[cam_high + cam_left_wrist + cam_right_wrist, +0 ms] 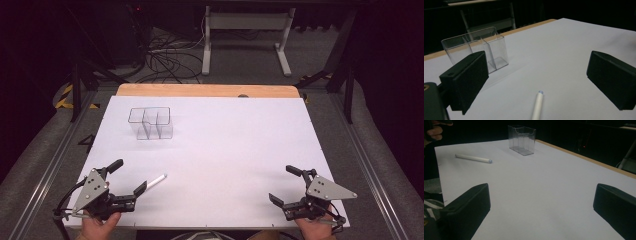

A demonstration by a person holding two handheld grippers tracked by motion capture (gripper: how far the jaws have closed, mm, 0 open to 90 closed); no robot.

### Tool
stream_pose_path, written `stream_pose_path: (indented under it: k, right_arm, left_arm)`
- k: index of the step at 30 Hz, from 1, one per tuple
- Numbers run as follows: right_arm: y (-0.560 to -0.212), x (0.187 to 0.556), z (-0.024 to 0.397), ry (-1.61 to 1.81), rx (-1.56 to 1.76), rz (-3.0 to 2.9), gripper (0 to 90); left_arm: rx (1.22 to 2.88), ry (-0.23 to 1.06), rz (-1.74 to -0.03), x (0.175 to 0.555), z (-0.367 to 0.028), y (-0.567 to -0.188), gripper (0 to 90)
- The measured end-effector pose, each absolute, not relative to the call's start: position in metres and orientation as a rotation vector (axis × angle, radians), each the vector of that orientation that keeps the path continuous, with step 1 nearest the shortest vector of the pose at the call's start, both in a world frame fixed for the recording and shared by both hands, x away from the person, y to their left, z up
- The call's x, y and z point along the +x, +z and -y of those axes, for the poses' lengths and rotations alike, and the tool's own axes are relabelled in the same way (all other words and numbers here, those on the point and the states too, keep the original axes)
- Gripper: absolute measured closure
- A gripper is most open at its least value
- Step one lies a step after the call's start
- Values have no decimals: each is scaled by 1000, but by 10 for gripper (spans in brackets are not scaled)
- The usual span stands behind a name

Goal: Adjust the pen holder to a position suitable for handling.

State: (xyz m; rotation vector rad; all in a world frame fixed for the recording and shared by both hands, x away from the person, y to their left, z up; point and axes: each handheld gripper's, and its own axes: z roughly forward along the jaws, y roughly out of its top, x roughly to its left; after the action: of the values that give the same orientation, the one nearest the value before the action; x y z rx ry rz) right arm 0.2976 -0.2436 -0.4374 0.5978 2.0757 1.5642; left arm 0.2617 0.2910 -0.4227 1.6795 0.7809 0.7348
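**A:** Just ahead of your left gripper [129, 178], the white pen [537, 106] lies flat on the white table [225, 150], its tip pointing away from you toward the middle of the sheet. Both jaws of that gripper stand spread wide with nothing between the pads; the pen sits on the sheet between and a little beyond them, touching neither.

**B:** And your right gripper [283, 184]?

**A:** Spread as well, empty, near the front right corner, well apart from the pen. How do you think the pen will handle?

**B:** Light and stiff, I'd judge, with a smooth round barrel, so it may roll or slip out if you pinch it off-centre. Take hold across the middle of the barrel, pads square to its length, rather than at the tip.

**A:** Where would it go?

**B:** Likely the clear plastic holder [150, 123], standing upright farther back on the left, well apart from the pen. It looks thin-walled and light, so a knock could tip or slide it. Its compartments are narrow; which one suits the pen I cannot tell.

**A:** Room to move?

**B:** Plenty. The sheet between pen and holder is bare, and so is the middle. Mind the front edge close to your hands, and the wooden strip at the far edge.
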Motion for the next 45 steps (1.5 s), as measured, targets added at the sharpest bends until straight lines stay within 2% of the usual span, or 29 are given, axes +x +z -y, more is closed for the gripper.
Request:
stream_pose_path:
  k: [7, 20, 32, 45]
  right_arm:
    - [-439, 300, 241, 1563, 590, -2095, 20]
    - [-442, 298, 243, 1580, 602, -2109, 21]
    - [-445, 300, 240, 1566, 613, -2110, 28]
    - [-449, 298, 242, 1555, 629, -2120, 29]
  left_arm:
    - [1648, 676, -805, 265, -296, -422, 45]
    - [1650, 650, -774, 267, -296, -419, 30]
    - [1701, 618, -792, 278, -295, -409, 88]
    - [1740, 598, -784, 296, -292, -396, 94]
